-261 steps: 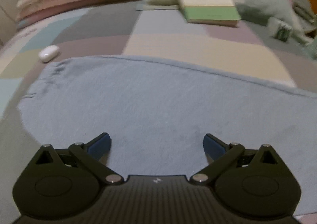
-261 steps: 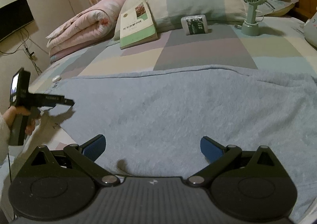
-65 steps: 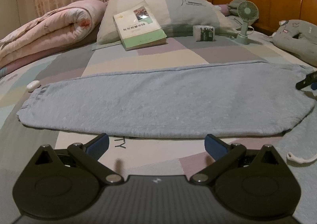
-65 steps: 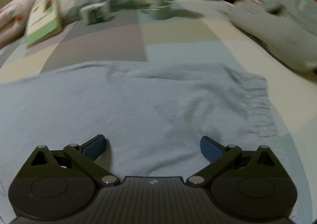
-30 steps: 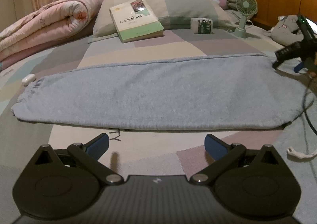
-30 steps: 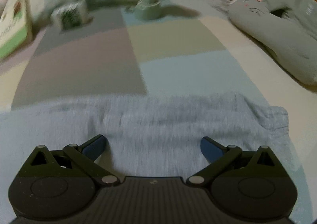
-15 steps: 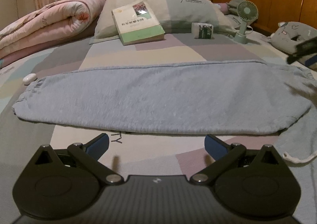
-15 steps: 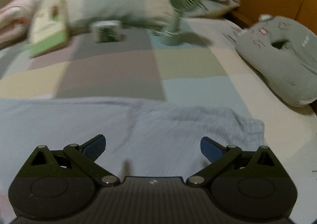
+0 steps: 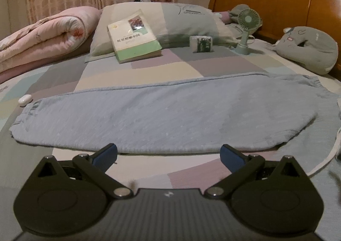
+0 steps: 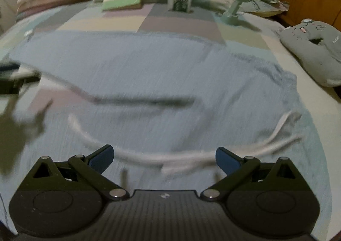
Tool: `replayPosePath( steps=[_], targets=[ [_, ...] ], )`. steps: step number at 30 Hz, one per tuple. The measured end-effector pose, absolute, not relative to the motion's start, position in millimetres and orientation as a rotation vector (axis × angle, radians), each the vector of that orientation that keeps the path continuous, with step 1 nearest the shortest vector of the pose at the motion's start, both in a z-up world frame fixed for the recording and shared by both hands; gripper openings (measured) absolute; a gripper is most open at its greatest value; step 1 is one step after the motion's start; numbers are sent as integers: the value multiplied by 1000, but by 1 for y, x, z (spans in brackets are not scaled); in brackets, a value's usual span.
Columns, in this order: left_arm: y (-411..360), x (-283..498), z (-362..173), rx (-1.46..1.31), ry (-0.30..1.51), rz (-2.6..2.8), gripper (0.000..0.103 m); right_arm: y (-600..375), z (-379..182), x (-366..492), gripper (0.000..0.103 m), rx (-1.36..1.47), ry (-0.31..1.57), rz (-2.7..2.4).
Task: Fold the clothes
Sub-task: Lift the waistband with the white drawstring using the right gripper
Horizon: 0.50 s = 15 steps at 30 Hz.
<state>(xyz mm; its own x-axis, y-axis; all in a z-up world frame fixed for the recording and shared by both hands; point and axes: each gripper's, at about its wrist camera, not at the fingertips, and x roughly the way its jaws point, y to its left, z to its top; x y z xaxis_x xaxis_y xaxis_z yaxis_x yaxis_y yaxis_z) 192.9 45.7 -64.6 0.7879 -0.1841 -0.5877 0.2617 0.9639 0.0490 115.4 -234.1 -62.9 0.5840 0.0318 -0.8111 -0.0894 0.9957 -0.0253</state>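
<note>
Light blue sweatpants (image 9: pixel 166 113) lie flat across the patchwork bed, one leg folded over the other, cuff at the left and waist at the right. My left gripper (image 9: pixel 168 154) is open and empty, hovering over bare sheet just in front of the pants' near edge. In the blurred right wrist view the pants' waist part (image 10: pixel 170 83) fills the middle, with a white drawstring (image 10: pixel 136 155) lying across it. My right gripper (image 10: pixel 163 157) is open and empty above the drawstring.
A green-and-white book (image 9: pixel 133 37), a small tissue pack (image 9: pixel 201 43) and a green desk fan (image 9: pixel 245 28) stand near the pillow. A pink quilt (image 9: pixel 42 34) lies at the left, a grey cat cushion (image 9: pixel 307 49) at the right. A small white case (image 9: pixel 25 99) lies by the cuff. A person sits behind the pillow.
My right gripper has pulled back and swung left, so more of the pants and the drawstring show beneath it. My left gripper has stayed nearly still.
</note>
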Motion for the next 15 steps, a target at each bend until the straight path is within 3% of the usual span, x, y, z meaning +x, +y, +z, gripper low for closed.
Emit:
replayPosePath(
  steps=[4,15],
  targets=[
    [43,190,-62,135,609,-249,102,-223,-87,87,103,-77,995,92],
    [21,159,-45,143,577,-395,102,-221,-98,56,103,-11,851,29]
  ],
)
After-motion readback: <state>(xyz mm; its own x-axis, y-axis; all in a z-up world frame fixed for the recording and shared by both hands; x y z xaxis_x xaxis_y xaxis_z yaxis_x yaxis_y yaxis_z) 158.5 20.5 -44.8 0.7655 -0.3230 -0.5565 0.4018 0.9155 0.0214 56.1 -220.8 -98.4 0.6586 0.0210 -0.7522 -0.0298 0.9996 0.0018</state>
